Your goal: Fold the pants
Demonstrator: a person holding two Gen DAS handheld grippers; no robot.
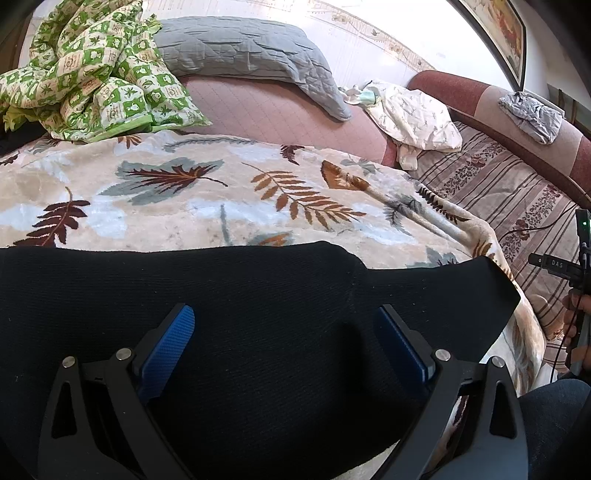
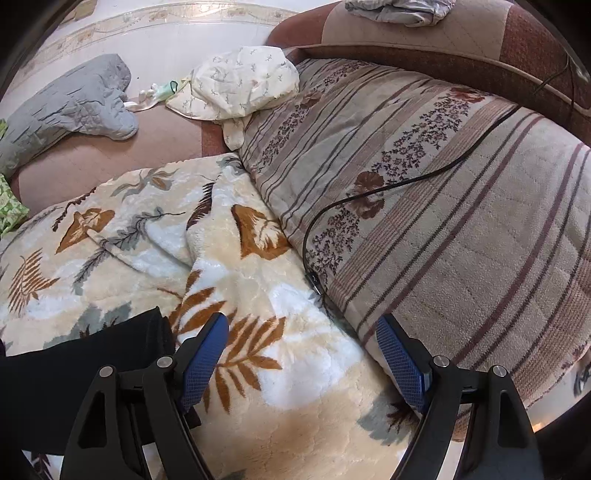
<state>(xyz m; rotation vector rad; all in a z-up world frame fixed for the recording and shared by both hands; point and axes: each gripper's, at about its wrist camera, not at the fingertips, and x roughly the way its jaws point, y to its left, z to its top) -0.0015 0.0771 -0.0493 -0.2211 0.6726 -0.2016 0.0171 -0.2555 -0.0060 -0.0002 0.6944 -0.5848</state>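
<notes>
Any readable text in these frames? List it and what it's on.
"DAS": white letters on the black right gripper body, at the right edge of the left wrist view.
Framed picture on the wall: no readable text.
Nothing readable on the pants, the blankets, or in the right wrist view.

Left tongs [image 1: 284,347] spread wide over black pants [image 1: 236,295] lying on the leaf-patterned blanket [image 1: 207,192]

Beyond the black pants [image 1: 240,332], the leaf-print blanket [image 1: 207,206] lies flat and open. A black cable [image 2: 369,192] crosses the striped cover right of that blanket. Behind the blanket, a green quilt [image 1: 92,70] and grey pillow [image 1: 243,51] block passage.
</notes>
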